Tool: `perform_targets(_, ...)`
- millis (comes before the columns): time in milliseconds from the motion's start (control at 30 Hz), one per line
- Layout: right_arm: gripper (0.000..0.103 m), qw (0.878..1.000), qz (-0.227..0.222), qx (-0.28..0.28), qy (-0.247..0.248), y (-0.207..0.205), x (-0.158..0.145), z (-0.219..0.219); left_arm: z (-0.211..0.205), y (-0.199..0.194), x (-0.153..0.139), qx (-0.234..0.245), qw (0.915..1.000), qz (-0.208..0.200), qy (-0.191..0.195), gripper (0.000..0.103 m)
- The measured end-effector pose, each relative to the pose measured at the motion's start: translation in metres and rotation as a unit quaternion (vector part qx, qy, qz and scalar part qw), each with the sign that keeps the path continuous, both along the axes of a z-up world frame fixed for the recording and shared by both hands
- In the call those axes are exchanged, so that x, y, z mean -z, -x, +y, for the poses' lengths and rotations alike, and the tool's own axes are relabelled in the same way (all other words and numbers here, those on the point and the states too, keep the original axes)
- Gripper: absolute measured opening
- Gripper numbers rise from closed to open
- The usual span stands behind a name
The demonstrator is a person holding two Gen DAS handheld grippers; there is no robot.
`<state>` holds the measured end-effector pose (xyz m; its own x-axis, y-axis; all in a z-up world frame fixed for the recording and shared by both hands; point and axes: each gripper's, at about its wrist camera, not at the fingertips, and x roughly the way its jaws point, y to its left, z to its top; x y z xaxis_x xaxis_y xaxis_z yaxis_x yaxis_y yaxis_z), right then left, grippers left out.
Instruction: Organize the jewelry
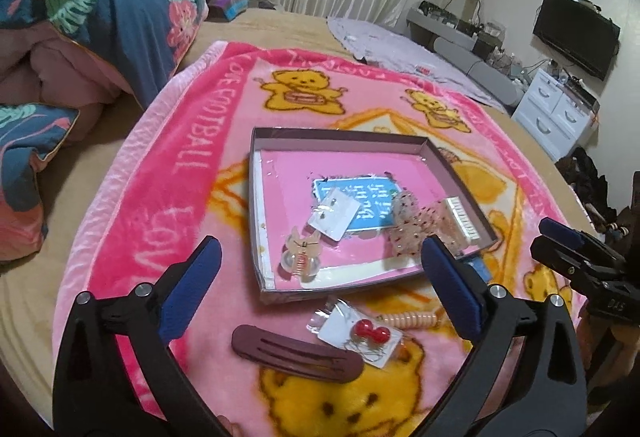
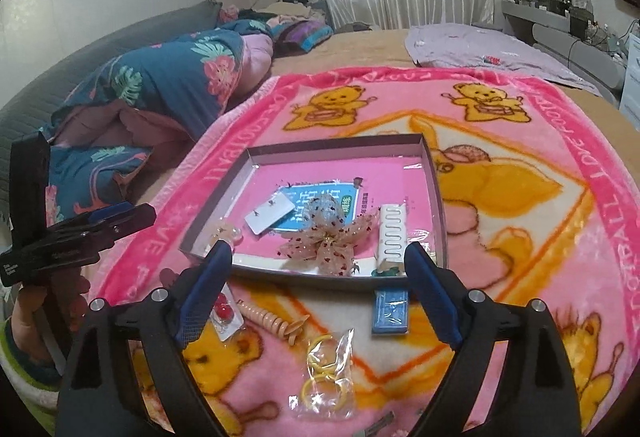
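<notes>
A shallow box tray (image 1: pixel 256 197) with a pink floor lies on the blanket. Inside it are an earring card (image 1: pixel 334 217), a clear cat-shaped claw clip (image 1: pixel 300 257), a sheer dotted bow (image 2: pixel 328 241) and a white comb clip (image 2: pixel 392 237). In front of the tray lie a maroon hair clip (image 1: pixel 296 357), a card of red cherry earrings (image 1: pixel 360 337), a peach spiral hair tie (image 2: pixel 276 321), a small blue box (image 2: pixel 390 311) and bagged yellow hair ties (image 2: pixel 324 377). My left gripper (image 1: pixel 320 249) and right gripper (image 2: pixel 319 253) hover open above the tray's near edge, holding nothing.
The pink teddy-bear blanket (image 2: pixel 520 165) covers a tan bed. A blue floral duvet (image 1: pixel 100 17) is heaped at the left, a lilac cloth (image 2: pixel 480 45) lies at the back. White drawers (image 1: pixel 556 113) and a screen (image 1: pixel 576 33) stand past the bed's right edge.
</notes>
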<state>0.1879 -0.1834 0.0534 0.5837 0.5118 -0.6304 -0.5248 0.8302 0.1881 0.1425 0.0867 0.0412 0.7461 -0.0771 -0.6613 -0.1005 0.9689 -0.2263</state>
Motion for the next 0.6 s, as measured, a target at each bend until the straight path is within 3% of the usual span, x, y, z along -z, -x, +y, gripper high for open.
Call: perform_targets(600, 0.087, 0.999, -0.041, -0.007, -0.028, 0.031, -0.039, -0.019, -0.002, 0.040, -0.031, -0.014, 0.9994, -0.031, 0.005, 0.093)
